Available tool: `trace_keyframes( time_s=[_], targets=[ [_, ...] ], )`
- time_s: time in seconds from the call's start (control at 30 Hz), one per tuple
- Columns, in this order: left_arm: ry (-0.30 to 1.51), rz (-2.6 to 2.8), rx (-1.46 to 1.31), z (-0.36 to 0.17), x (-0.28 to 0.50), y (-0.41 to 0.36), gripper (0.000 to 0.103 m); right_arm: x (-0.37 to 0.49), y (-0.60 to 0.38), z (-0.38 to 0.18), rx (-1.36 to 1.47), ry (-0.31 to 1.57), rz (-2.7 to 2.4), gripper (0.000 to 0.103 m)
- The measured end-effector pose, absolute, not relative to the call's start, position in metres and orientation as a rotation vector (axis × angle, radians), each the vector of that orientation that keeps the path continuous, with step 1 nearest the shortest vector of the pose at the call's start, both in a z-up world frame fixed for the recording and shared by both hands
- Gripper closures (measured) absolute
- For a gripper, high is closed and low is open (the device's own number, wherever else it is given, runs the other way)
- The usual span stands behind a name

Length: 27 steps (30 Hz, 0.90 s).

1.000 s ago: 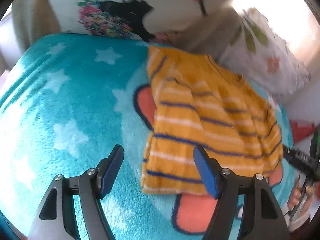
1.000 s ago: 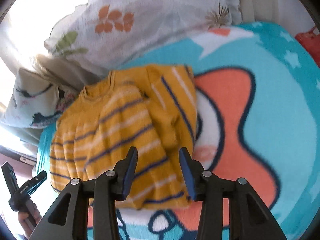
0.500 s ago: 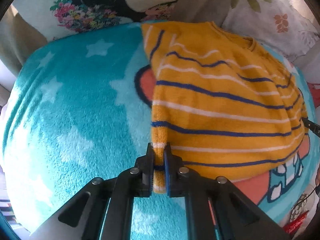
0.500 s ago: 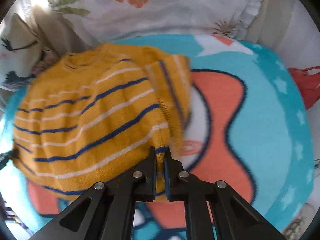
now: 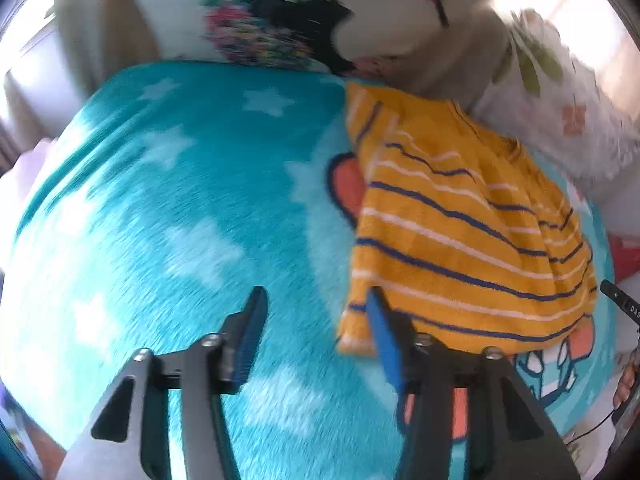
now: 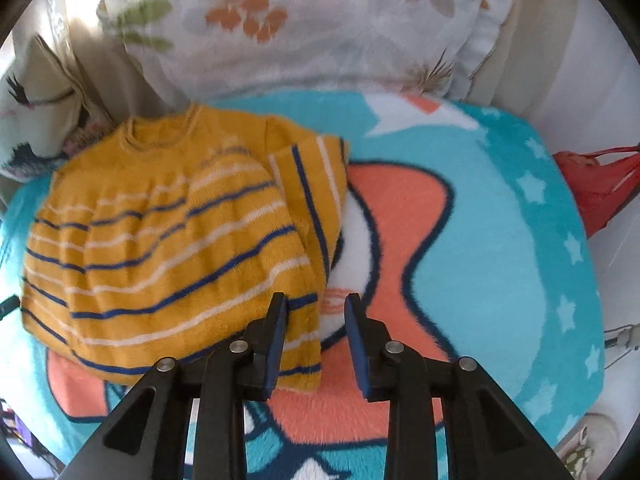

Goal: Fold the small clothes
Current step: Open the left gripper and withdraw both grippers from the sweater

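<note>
Right wrist view shows the sweater's (image 6: 160,240) collar and a folded-in sleeve; left wrist view shows only its striped body on the blanket (image 5: 180,200). Both grippers are opening, holding nothing: left gripper (image 5: 316,336) beside the hem, right gripper (image 6: 316,336) over its corner. Pillows (image 6: 320,28) crowd behind.

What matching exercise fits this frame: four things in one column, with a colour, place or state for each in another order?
Things:
1. sweater
2. blanket
3. floral pillow
4. red bag

Descriptions:
A. teal with white stars
B. off the blanket's right edge in the right wrist view
C. mustard with navy and white stripes
D. white, behind the sweater's collar

Pairs: 1-C, 2-A, 3-D, 4-B
</note>
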<state>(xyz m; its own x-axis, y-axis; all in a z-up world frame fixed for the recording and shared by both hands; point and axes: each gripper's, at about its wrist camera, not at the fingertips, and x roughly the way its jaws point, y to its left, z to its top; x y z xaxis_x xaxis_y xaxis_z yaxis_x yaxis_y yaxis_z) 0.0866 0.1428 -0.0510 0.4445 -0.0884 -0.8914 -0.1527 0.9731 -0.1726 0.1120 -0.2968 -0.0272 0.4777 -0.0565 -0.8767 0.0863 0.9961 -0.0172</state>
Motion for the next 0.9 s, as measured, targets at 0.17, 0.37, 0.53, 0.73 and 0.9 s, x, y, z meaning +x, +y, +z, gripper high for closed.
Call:
trace_keyframes(
  time_s=[0.17, 0.37, 0.53, 0.73, 0.9],
  targets=[
    [1.083, 0.114, -0.251, -0.038, 0.048, 0.154, 0.047, 0.112, -0.250, 0.002, 0.067, 0.983, 0.042, 0.072],
    [1.051, 0.162, -0.217, -0.023, 0.009, 0.145, 0.044, 0.131, -0.127, -0.018, -0.072, 1.030, 0.302, 0.072],
    [1.041, 0.204, -0.194, -0.019, -0.017, 0.145, 0.041, 0.157, -0.056, -0.046, -0.140, 1.088, 0.376, 0.072],
    [1.026, 0.275, -0.187, -0.012, -0.050, 0.164, 0.038, 0.164, -0.025, -0.078, -0.220, 1.109, 0.308, 0.062],
    [1.023, 0.290, -0.214, -0.013, -0.064, 0.180, 0.036, 0.165, -0.042, -0.085, -0.110, 1.098, 0.285, 0.049]
  ],
)
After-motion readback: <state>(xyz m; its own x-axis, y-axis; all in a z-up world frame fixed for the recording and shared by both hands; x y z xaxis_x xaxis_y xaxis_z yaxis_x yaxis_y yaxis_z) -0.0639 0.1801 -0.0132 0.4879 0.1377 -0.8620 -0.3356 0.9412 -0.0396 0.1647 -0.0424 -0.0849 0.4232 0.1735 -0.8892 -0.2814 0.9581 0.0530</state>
